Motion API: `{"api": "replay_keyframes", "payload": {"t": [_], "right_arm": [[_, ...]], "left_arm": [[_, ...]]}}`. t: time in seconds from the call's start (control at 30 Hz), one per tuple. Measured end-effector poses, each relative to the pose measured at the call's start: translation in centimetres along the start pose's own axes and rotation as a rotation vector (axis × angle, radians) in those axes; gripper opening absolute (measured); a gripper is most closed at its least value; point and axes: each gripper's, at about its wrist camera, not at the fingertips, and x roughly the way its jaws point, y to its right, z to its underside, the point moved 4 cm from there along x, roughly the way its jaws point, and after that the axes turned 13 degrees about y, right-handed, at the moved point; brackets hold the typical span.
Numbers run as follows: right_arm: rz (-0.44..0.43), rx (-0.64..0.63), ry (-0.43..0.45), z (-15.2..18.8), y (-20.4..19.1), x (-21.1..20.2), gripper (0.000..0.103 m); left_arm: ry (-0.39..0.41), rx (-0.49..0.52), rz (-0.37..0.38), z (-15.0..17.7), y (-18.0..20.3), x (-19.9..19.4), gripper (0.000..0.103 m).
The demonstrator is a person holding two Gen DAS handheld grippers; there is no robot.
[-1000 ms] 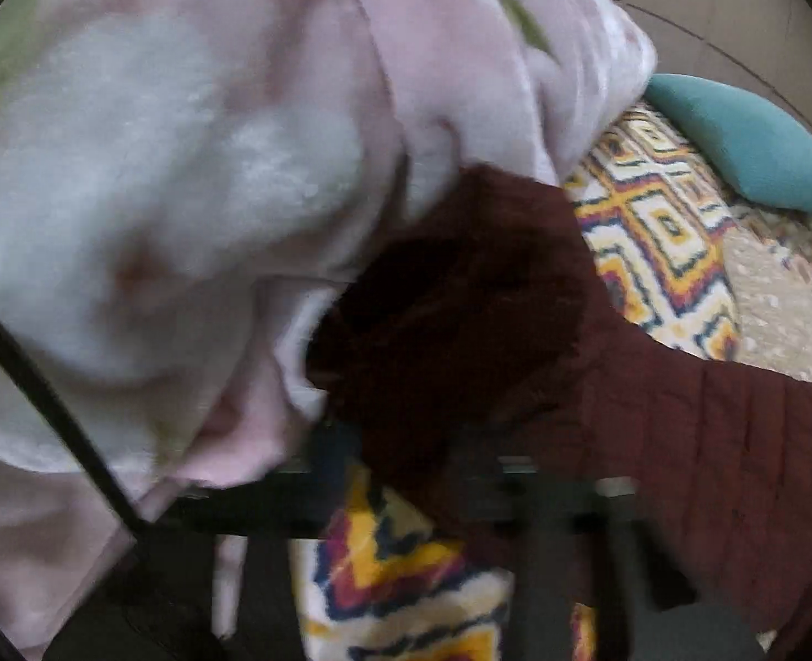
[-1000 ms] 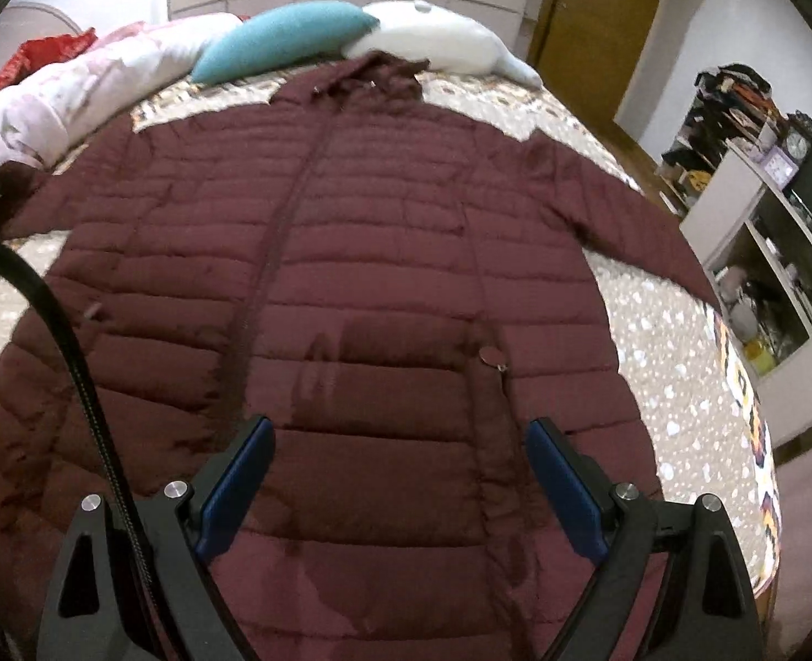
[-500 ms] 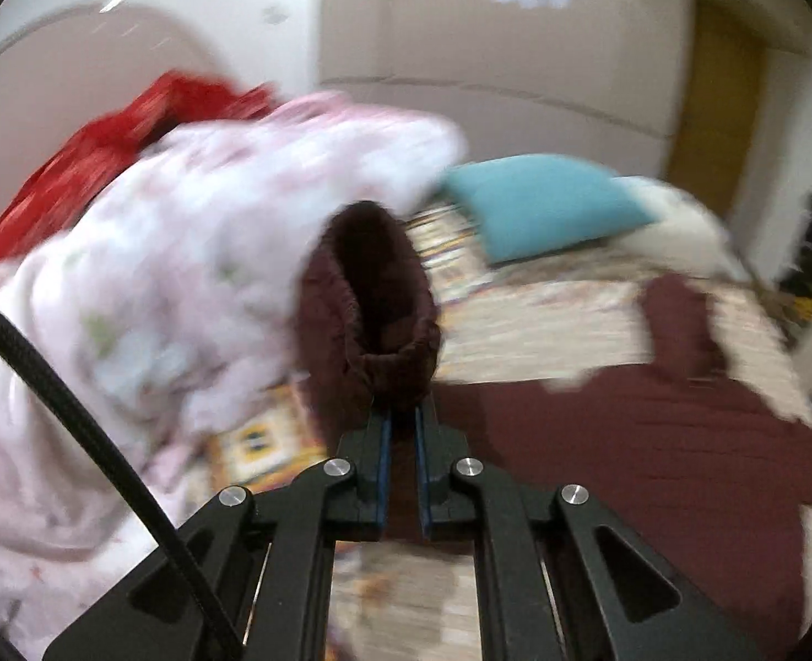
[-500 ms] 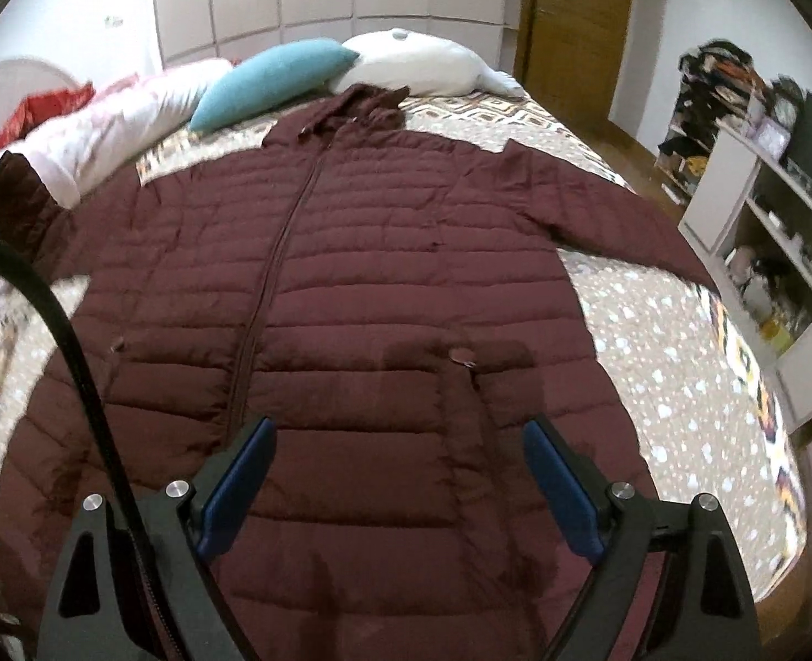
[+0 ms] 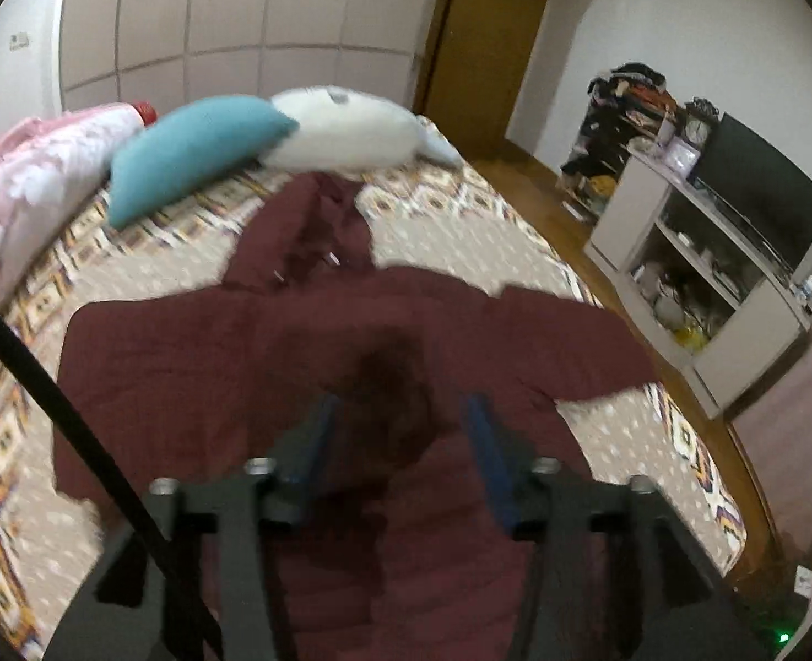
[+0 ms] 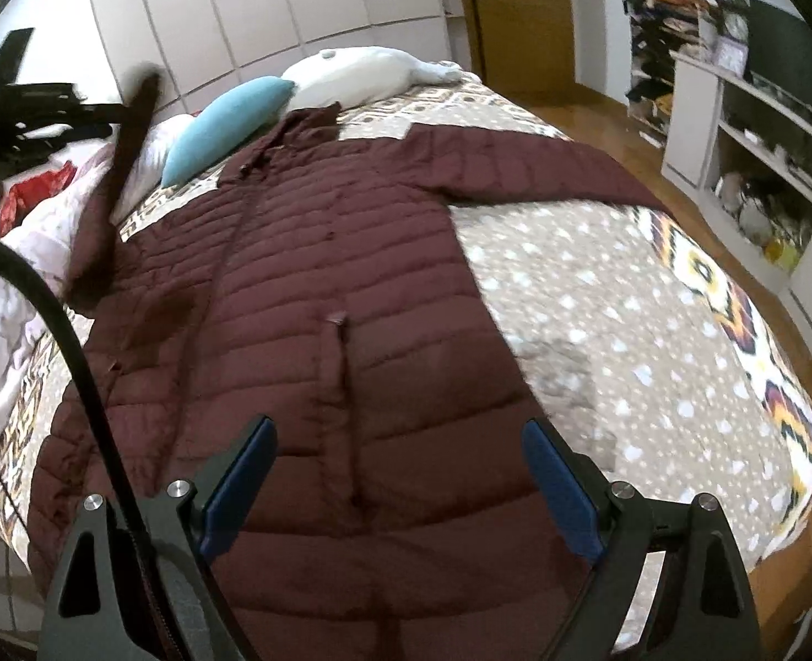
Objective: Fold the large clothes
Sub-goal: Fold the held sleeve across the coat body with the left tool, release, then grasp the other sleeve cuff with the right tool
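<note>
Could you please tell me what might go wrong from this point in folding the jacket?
1. The left gripper looks open, with the maroon cuff loose between its fingers. From the right wrist view the raised sleeve is in the air, so it may land bunched rather than flat on the puffer jacket.
2. The other sleeve stretches toward the edge of the bed and could slide off when pulled.
</note>
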Motion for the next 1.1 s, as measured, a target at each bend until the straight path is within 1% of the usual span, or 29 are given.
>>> {"api": "replay_keyframes", "payload": {"t": [0.03,0.07,0.13,0.2,0.23,0.3,0.4,0.43,0.47,0.53,0.57,0.6,0.67,0.73,0.77,0.83,0.9,0.93,0.97,1.03,1.1], "right_arm": [[-0.004,0.012,0.000,-0.1,0.5,-0.2,0.093],[-0.011,0.020,-0.001,-0.2,0.8,-0.4,0.093],[-0.024,0.026,-0.001,-0.6,1.1,-0.5,0.093],[-0.049,0.024,-0.007,-1.4,0.6,-0.1,0.093],[-0.065,0.023,-0.011,-1.8,0.2,0.2,0.093],[-0.090,0.019,-0.010,-2.7,-0.9,1.4,0.093],[-0.126,0.013,0.006,-4.8,-3.2,4.5,0.093],[-0.142,0.008,0.006,-5.4,-4.3,5.8,0.093],[-0.151,0.004,0.006,-6.3,-5.6,7.6,0.093],[-0.152,-0.017,0.005,-7.5,-7.6,10.5,0.093],[-0.130,-0.038,-0.003,-8.3,-9.0,12.9,0.093],[-0.111,-0.041,-0.008,-8.6,-9.4,14.1,0.093],[-0.086,-0.041,-0.070,-9.2,-11.1,18.4,0.093],[-0.065,-0.014,-0.133,-9.1,-11.5,21.1,0.092],[-0.053,0.007,-0.171,-8.9,-11.8,22.6,0.091],[-0.060,0.035,-0.214,-8.7,-12.2,24.1,0.075],[-0.078,0.046,-0.238,-9.0,-12.6,24.5,0.029],[-0.096,0.059,-0.246,-9.2,-12.5,24.3,0.023],[-0.096,0.063,-0.233,-9.7,-12.2,24.0,0.023],[-0.058,0.039,-0.192,-10.6,-11.3,23.2,0.022],[0.009,0.049,-0.163,-11.2,-9.2,22.6,0.022]], "left_arm": [[-0.016,-0.003,0.003,0.8,0.4,0.3,0.050],[-0.027,-0.007,0.001,2.0,0.7,-0.5,0.050],[-0.035,-0.002,-0.030,3.4,0.5,-1.6,0.050],[-0.020,0.028,-0.092,5.1,-0.3,-4.1,0.052],[-0.010,0.044,-0.124,5.9,-0.7,-4.9,0.055],[0.022,0.072,-0.215,7.8,-1.9,-8.1,0.060],[0.059,0.063,-0.303,10.2,-4.6,-12.2,0.066],[0.073,0.045,-0.343,11.4,-5.9,-13.8,0.067],[0.081,0.033,-0.365,12.1,-6.6,-14.6,0.068],[0.099,0.002,-0.426,13.7,-8.6,-16.7,0.069],[0.107,-0.008,-0.463,14.7,-9.7,-17.8,0.069],[0.112,-0.015,-0.493,15.4,-10.4,-18.6,0.069],[0.114,-0.034,-0.530,16.8,-11.7,-20.0,0.069],[0.116,-0.064,-0.559,18.3,-13.0,-21.3,0.069],[0.119,-0.073,-0.570,18.6,-13.3,-21.5,0.069],[0.124,-0.089,-0.589,19.5,-13.9,-21.9,0.069],[0.119,-0.087,-0.602,20.1,-14.1,-21.8,0.069],[0.115,-0.084,-0.609,20.3,-14.1,-21.5,0.069],[0.111,-0.078,-0.613,20.4,-14.1,-21.3,0.069],[0.106,-0.072,-0.612,20.8,-13.8,-20.9,0.069],[0.096,-0.072,-0.598,21.0,-13.2,-20.4,0.069]]}}
